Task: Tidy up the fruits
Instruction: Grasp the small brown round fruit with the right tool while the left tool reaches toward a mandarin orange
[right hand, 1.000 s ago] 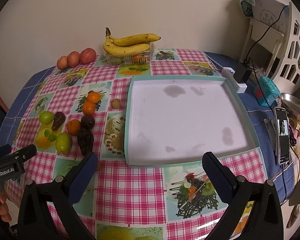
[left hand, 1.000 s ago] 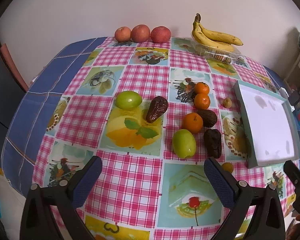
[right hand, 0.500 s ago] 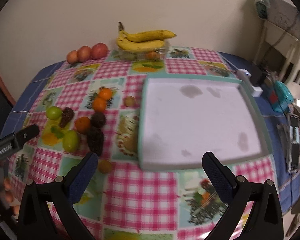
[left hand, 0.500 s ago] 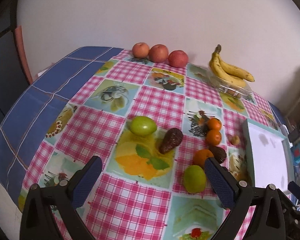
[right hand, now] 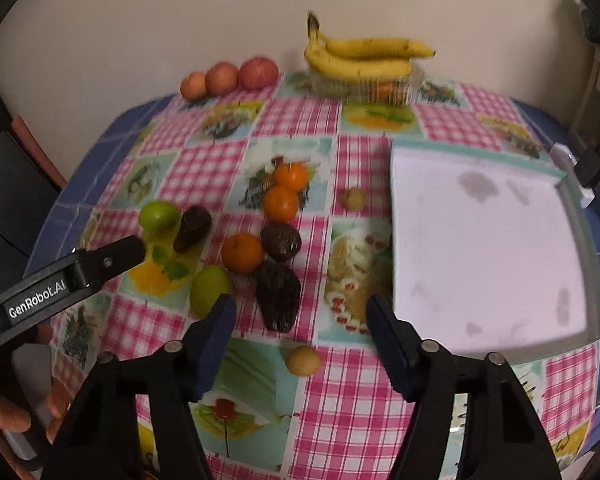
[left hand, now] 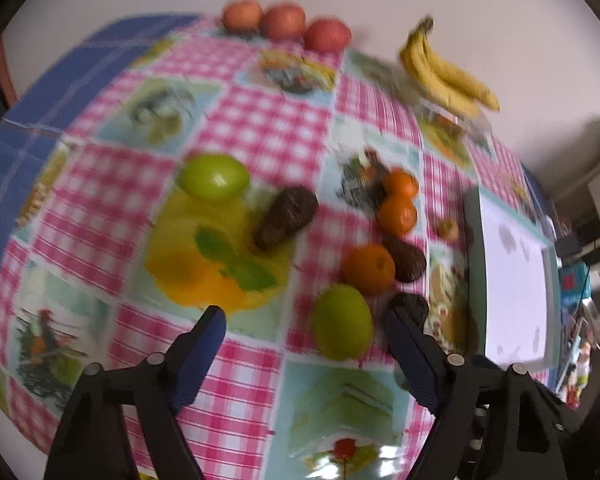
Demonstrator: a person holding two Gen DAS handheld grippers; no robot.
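Observation:
Fruits lie on the checked tablecloth: two green fruits (left hand: pixel 342 321) (left hand: pixel 214 177), three oranges (left hand: pixel 369 269), dark avocados (left hand: pixel 286 218) (right hand: pixel 278 294), small yellow-brown fruits (right hand: pixel 303 360) (right hand: pixel 353 199). The white tray (right hand: pixel 480 256) with teal rim sits at the right, empty. My left gripper (left hand: pixel 304 322) is open just before the near green fruit. My right gripper (right hand: pixel 300 312) is open, with the large dark avocado and a small yellow fruit between its fingers' line. The left gripper's finger (right hand: pixel 100 264) shows in the right wrist view.
Three red apples (right hand: pixel 230 77) and a banana bunch (right hand: pixel 360 58) on a clear plastic box stand at the table's far edge by the wall. A chair and cluttered items with cables (right hand: pixel 588 168) stand beyond the tray at right.
Both grippers moved forward and down toward the fruit cluster. The right gripper swung left from the tray toward the avocados. Both views are motion-blurred.

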